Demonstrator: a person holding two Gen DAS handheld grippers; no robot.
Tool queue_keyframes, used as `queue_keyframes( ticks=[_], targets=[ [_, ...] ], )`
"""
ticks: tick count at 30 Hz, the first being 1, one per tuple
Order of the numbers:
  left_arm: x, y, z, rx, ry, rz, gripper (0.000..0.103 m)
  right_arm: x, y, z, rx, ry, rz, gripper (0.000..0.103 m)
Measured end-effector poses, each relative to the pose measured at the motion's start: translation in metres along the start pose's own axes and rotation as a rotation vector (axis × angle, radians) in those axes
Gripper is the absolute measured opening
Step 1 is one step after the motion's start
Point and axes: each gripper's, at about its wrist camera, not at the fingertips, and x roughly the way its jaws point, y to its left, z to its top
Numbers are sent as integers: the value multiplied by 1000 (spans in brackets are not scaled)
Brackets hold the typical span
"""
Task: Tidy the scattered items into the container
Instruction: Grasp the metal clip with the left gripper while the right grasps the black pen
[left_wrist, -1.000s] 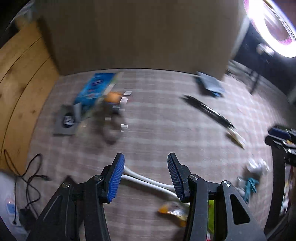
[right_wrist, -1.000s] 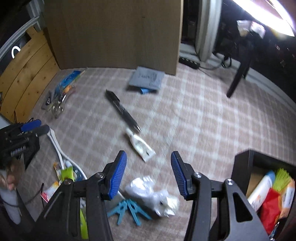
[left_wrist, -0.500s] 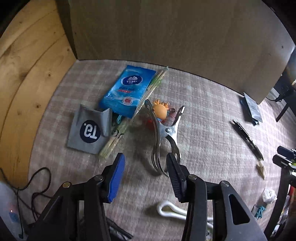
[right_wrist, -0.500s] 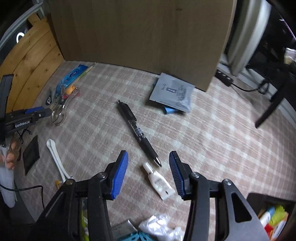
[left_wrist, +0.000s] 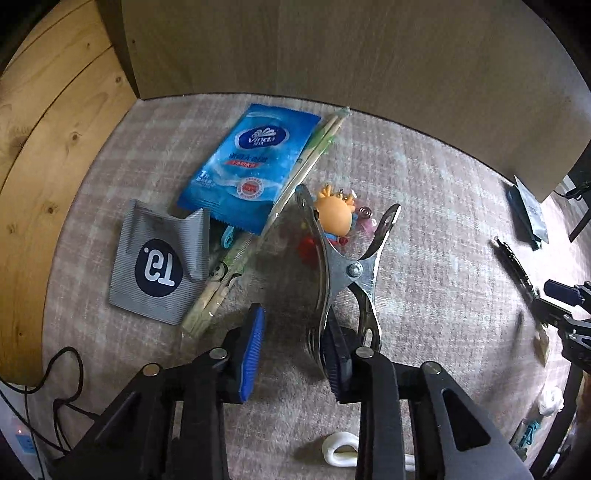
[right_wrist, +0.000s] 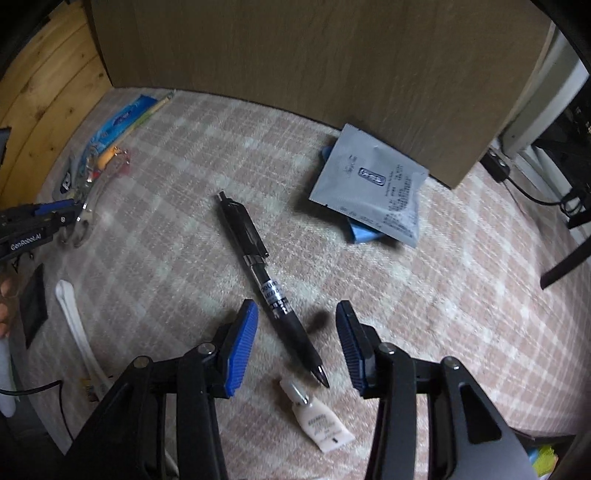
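On my left, the clamp (left_wrist: 347, 273), toy (left_wrist: 334, 218), chopsticks (left_wrist: 295, 177) and wipes (left_wrist: 251, 166) crowd together; bare cloth (left_wrist: 436, 229) lies right of them. On my right, the tube (right_wrist: 321, 421) sits just beside the pen (right_wrist: 269, 288) tip

Domestic room, floor level. A plaid-patterned carpet (right_wrist: 461, 277) lies beneath both sets of jaws. A plain wood-grain cabinet panel (right_wrist: 295, 55) stands beyond them, and knotty pine boarding (left_wrist: 48, 147) rises to their left. Small household items lie ahead of the jaws: a tissue packet (left_wrist: 255, 166), a pen (right_wrist: 266, 273), sachets (right_wrist: 373, 184). Power cables (right_wrist: 524, 184) trail at far right.
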Motion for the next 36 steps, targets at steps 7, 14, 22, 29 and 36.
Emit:
queue_keyframes(
  ticks=[7, 14, 22, 29, 36],
  targets=[
    [-1, -1, 2, -3, -21, 26, 11, 5, 7, 5, -3, -19, -24, 28],
    [-9, 5, -7, -41, -37, 37, 4, 3, 9, 0, 34, -35, -37, 12],
    [-44, 23, -21, -89, -82, 35, 4, -26, 2, -11, 108, -101, 26, 12],
    [-75, 24, -24, -90, -125, -1, 4, -56, 3, -19, 142, -154, 45, 11],
    [-121, -27, -39, -2, -168, -64, 4, -103, -9, -57, 214, -201, 43, 11]
  ],
)
